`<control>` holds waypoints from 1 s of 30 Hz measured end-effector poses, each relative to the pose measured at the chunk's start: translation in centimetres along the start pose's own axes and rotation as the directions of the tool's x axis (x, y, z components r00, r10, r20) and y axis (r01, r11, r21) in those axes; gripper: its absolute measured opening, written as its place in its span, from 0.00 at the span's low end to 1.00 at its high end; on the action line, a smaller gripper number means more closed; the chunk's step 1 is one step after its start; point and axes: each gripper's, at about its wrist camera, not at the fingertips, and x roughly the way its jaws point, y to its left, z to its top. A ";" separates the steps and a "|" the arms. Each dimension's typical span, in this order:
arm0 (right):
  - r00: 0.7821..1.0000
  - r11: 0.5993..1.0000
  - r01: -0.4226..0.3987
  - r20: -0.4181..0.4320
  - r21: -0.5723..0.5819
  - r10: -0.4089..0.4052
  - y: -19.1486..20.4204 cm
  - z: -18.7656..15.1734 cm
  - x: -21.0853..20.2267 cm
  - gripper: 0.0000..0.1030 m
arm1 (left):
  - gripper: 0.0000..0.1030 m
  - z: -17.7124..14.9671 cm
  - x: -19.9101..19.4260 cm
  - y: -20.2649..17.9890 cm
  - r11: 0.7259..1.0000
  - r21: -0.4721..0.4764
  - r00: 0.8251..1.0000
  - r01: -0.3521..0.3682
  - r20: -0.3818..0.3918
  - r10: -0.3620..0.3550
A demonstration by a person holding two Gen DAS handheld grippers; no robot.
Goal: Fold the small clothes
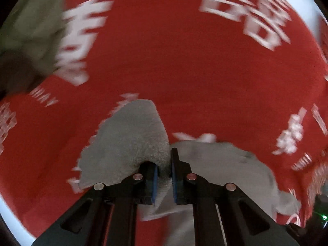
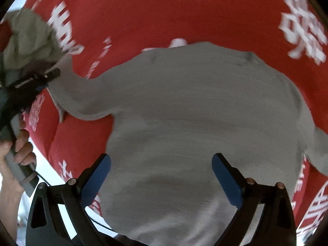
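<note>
A small grey long-sleeved garment (image 2: pixel 194 127) lies spread on a red cloth with white lettering (image 2: pixel 164 10). My left gripper (image 1: pixel 164 172) is shut on the end of its left sleeve (image 1: pixel 131 139), which bunches between the blue pads. From the right wrist view the left gripper (image 2: pixel 49 75) shows at the left edge, holding that sleeve (image 2: pixel 78 96) stretched out sideways. My right gripper (image 2: pixel 162 164) is open wide and empty, hovering over the lower body of the garment. The views are motion-blurred.
A crumpled olive-green garment (image 2: pixel 30 39) lies at the far left on the red cloth (image 1: pixel 184 61); it also shows in the left wrist view (image 1: pixel 30 30). The person's hand (image 2: pixel 22 147) holds the left gripper's handle. A pale table edge (image 1: pixel 12 221) shows beyond the cloth.
</note>
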 end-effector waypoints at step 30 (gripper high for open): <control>0.994 0.980 0.050 0.105 -0.194 -0.030 -6.6 9.6 1.2 0.96 | 0.88 -6.4 8.0 -3.6 0.938 0.212 0.904 -0.274 -0.275 0.327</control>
